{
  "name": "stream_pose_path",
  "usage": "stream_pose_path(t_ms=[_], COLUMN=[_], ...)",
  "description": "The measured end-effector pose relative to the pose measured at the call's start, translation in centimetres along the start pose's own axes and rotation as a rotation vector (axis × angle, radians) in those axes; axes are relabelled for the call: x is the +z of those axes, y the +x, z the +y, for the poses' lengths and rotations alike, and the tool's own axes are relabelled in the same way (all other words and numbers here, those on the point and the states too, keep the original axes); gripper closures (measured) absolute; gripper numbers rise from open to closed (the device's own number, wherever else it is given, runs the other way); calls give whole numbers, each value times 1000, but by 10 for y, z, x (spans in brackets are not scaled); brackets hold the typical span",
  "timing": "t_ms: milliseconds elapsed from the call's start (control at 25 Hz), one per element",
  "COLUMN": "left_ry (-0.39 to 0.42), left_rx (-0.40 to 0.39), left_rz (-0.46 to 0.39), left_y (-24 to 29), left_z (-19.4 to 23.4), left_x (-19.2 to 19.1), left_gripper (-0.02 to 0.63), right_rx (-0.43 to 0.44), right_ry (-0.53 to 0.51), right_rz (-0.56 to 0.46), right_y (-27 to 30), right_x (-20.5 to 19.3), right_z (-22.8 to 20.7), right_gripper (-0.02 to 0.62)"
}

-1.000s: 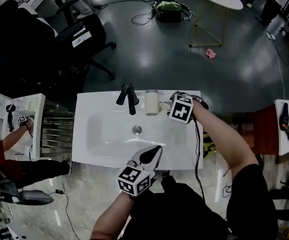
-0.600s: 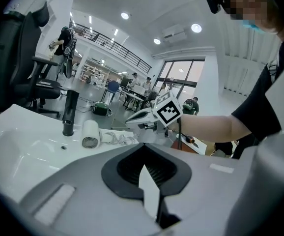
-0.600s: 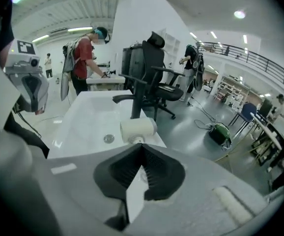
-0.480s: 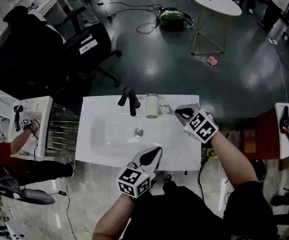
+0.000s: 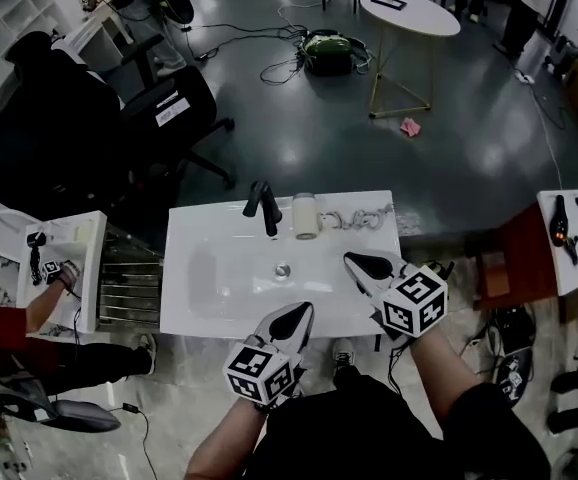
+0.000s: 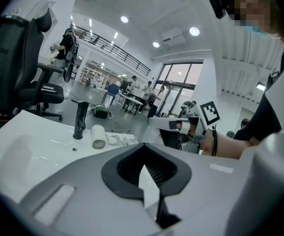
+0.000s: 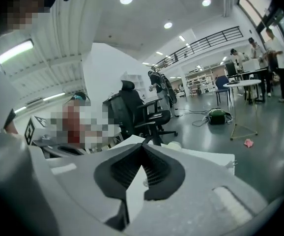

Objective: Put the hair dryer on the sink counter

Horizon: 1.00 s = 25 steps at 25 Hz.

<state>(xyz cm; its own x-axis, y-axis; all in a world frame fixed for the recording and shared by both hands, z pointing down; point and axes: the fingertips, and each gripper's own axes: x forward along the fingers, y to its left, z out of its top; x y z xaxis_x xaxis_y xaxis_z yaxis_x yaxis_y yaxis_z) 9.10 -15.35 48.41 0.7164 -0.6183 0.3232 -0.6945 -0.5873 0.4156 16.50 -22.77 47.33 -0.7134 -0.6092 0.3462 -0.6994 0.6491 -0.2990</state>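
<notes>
both empty, fingers closed, left gripper (image 5: 303, 312), right gripper (image 5: 355, 261), hair dryer (image 6: 99, 136) grille only in left gripper view

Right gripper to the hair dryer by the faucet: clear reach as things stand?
Probably yes. The right gripper hovers over the right of the counter, the hair dryer ahead with only bare surface between. Its jaws are shut, so they must open first.

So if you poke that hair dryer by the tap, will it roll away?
Probably a little: the hair dryer lies on its side and its body looks round, so it may roll. Its cord, bunched beside it, looks floppy and would likely hold it back. The sink counter looks glossy, so it may slide.
</notes>
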Motion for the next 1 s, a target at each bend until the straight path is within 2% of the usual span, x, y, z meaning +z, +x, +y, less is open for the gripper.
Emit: stream_pose_path(t_ms=[200, 280, 720, 1000], left_ry=[27, 31, -10, -23], left_rx=[-50, -64, -104, -124], left_rz=[4, -1, -20, -5], left_y=[-28, -40, -95, -118], left_z=[-4, -5, -11, -16], left_x=[1, -1, -21, -35], left_gripper=[603, 603, 604, 603], right_rx=[-15, -36, -92, -127], right_ry=[130, 150, 134, 145], right_rz=[-59, -72, -81, -71], right_y=[-15, -20, -30, -38], right_x=[-8, -14, -48, -70], right_z=[39, 53, 139, 173], right_gripper=[594, 594, 594, 594])
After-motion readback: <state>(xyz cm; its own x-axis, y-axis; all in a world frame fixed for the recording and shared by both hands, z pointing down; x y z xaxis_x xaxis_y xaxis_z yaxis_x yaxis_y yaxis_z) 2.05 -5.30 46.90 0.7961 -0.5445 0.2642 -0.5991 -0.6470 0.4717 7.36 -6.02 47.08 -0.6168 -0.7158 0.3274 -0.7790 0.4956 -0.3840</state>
